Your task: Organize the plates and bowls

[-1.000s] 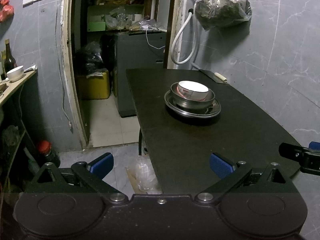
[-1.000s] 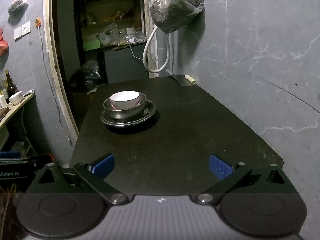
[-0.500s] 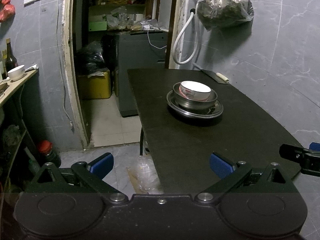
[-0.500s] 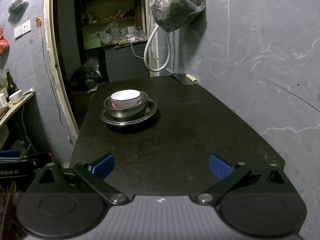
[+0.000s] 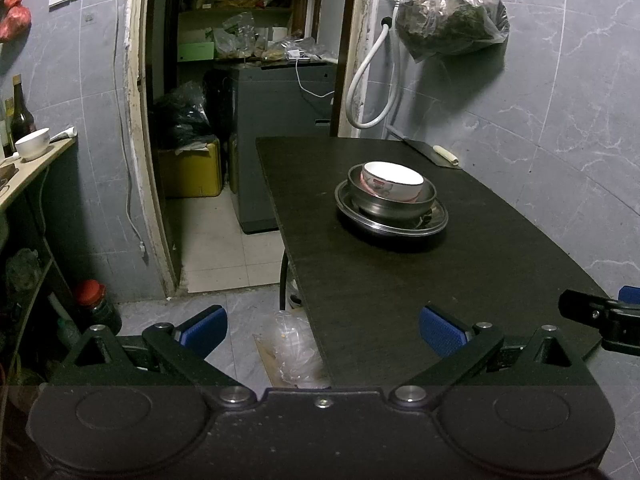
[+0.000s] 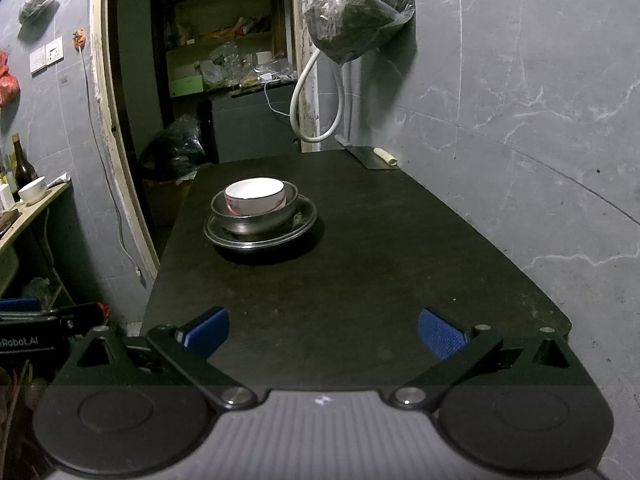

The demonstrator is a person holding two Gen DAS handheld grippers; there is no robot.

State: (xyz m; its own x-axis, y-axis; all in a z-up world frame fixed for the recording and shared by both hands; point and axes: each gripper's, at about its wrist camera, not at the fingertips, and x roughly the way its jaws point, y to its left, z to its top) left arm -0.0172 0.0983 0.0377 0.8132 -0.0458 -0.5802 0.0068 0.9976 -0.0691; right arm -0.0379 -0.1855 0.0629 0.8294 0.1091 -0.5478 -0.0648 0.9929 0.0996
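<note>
Looking down the dark counter (image 6: 360,280), I see the stack well ahead of both tongs, toward its far left part. A metal plate (image 6: 260,236) sits at the bottom, a metal bowl (image 6: 256,220) in it, and a white bowl (image 6: 255,196) nested on top. My left tongs (image 5: 322,328) hang released at the counter's near left corner, one pad off the edge over the floor. My right tongs (image 6: 322,330) are spread wide and empty over the near end.
</note>
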